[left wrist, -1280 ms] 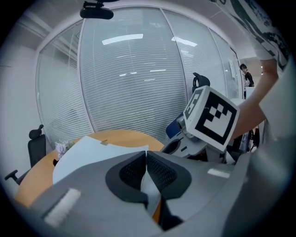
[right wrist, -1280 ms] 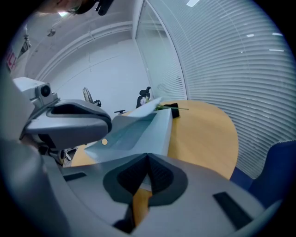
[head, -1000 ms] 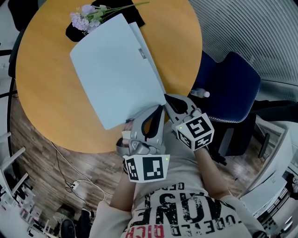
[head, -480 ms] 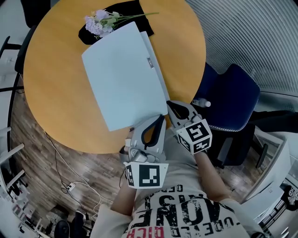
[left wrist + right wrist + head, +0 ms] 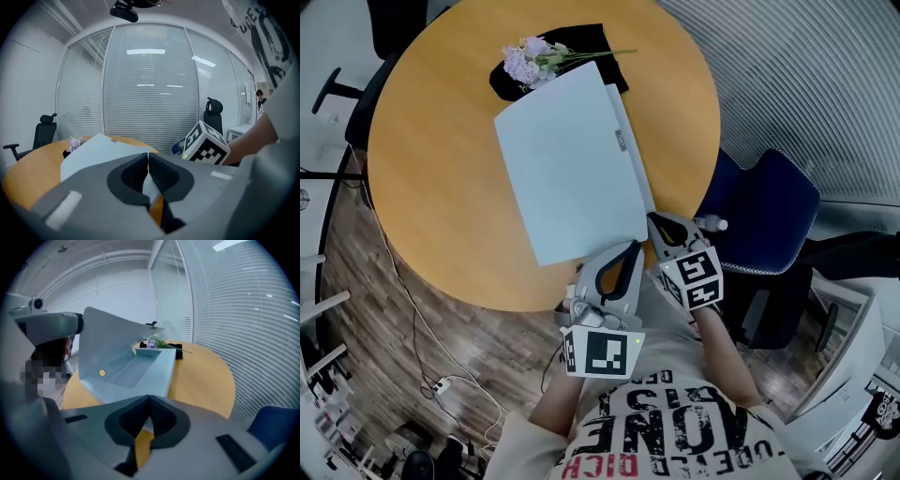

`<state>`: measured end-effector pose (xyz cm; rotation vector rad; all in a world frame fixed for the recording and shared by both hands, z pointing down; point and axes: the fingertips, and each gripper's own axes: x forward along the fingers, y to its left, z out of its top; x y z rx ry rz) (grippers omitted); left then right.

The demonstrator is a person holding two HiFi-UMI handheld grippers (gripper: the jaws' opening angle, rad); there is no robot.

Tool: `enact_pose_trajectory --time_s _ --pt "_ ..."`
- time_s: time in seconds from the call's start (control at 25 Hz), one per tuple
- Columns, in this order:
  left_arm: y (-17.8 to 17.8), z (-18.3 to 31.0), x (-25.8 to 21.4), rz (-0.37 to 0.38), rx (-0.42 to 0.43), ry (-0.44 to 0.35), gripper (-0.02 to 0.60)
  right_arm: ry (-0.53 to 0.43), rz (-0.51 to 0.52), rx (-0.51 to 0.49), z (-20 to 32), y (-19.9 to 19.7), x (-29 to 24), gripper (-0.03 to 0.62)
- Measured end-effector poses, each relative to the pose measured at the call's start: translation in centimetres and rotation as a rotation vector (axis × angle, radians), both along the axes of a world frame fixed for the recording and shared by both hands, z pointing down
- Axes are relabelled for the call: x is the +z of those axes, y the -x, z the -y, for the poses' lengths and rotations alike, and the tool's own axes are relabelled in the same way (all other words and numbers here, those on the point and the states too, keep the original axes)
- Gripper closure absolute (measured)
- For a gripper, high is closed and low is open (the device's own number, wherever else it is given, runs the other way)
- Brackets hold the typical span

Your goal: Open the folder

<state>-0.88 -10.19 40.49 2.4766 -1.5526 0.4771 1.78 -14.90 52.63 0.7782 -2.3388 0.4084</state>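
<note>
1. While the pale blue folder point(image 5: 572, 159) lies across the middle of the round orange table point(image 5: 431, 169), its near corner points toward the person, and both grippers meet it there.
2. The left gripper point(image 5: 148, 157) has its fingers pressed together, with only a thin pale sheet between the pads. That sheet is the near corner of the folder's cover point(image 5: 93, 150).
3. The cover is lifted off the base point(image 5: 140, 369). In the right gripper view it stands as a tilted flap at the left, and a small round gold dot point(image 5: 102, 373) shows on its inner face.
4. The right gripper point(image 5: 150, 399) has its fingers closed too, pad against pad at the tips. The near edge of the base runs in under them, and a sliver of pale blue shows between the pads lower down, so they pinch the base at its near corner.
5. In the head view the two grippers sit side by side at the table's near edge. The left one is at the folder's near corner and the right one just beside it on the right-hand edge, with their marker cubes apart.
6. Just beyond the folder's far corner a bunch of pale purple flowers point(image 5: 525, 61) lies on a black cloth point(image 5: 591, 42). A blue chair point(image 5: 769, 202) stands beside the table on the right.
</note>
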Motion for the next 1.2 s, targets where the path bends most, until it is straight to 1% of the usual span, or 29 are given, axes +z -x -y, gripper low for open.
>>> enact_pose_trajectory --time_s 0.24,0.44,0.64,0.8,0.92,1.08,1.2 --pt "0.5 -0.6 -0.5 -0.023 -0.01 -0.013 0.563 0.015 -0.027 0.013 0.0 0.0 0.0 0.582" --pt "0.9 -0.6 -1.0 -0.02 -0.032 -0.025 0.563 0.001 0.015 0.046 0.4 -0.3 -0.1 0.582" --pt "1.2 -1.1 -1.1 -0.002 -0.073 -0.02 0.563 -0.014 0.057 0.064 0.1 -0.3 -0.1 0.582" --pt "1.7 -0.7 -1.9 0.026 -0.132 -0.042 0.565 -0.046 0.031 0.066 0.1 -0.1 -0.3 0.582" --pt "1.9 -0.6 -2.5 0.04 -0.185 -0.059 0.565 -0.073 0.0 0.044 -0.1 0.0 -0.4 0.582" --pt "2.0 -1.2 -2.1 0.05 -0.257 -0.03 0.566 -0.065 0.032 0.02 0.1 0.1 -0.6 0.582" --pt "2.3 -1.6 -2.3 0.074 -0.298 -0.044 0.566 -0.069 0.024 0.004 0.1 0.0 -0.4 0.582"
